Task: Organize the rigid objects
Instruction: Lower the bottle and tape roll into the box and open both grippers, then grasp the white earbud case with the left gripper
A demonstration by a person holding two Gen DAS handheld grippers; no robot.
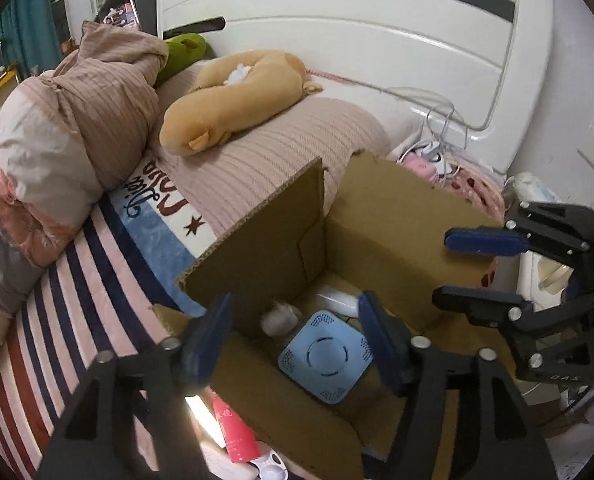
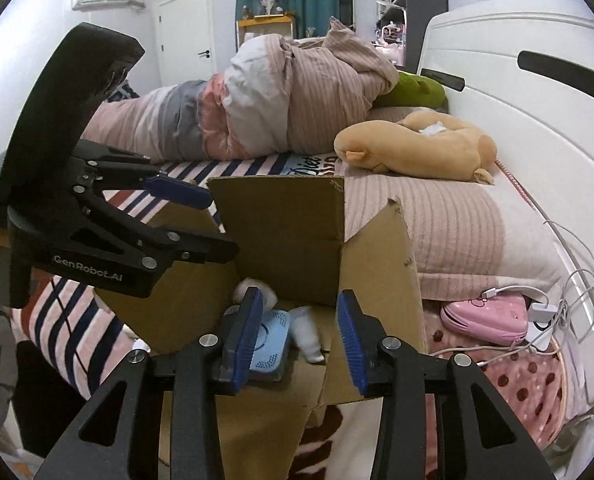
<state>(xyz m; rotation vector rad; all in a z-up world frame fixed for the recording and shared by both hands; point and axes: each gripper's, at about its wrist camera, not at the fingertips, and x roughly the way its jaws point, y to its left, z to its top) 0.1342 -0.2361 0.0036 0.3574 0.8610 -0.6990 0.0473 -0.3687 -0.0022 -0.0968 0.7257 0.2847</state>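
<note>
The bed (image 1: 77, 272) with its striped blanket carries an open brown cardboard box (image 1: 397, 216), a tan plush toy (image 1: 233, 96), a bundled pinkish quilt (image 1: 69, 120) and a pink case (image 2: 485, 316).

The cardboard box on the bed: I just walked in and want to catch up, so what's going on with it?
A person is sorting items into the open cardboard box on the bed. Both tools hover at it with jaws open and nothing held: the left hand-held gripper and the right hand-held gripper. Inside already lie a light blue square device, a white object and a pale bundle. A pink tube still lies outside, near the box's front.
</note>
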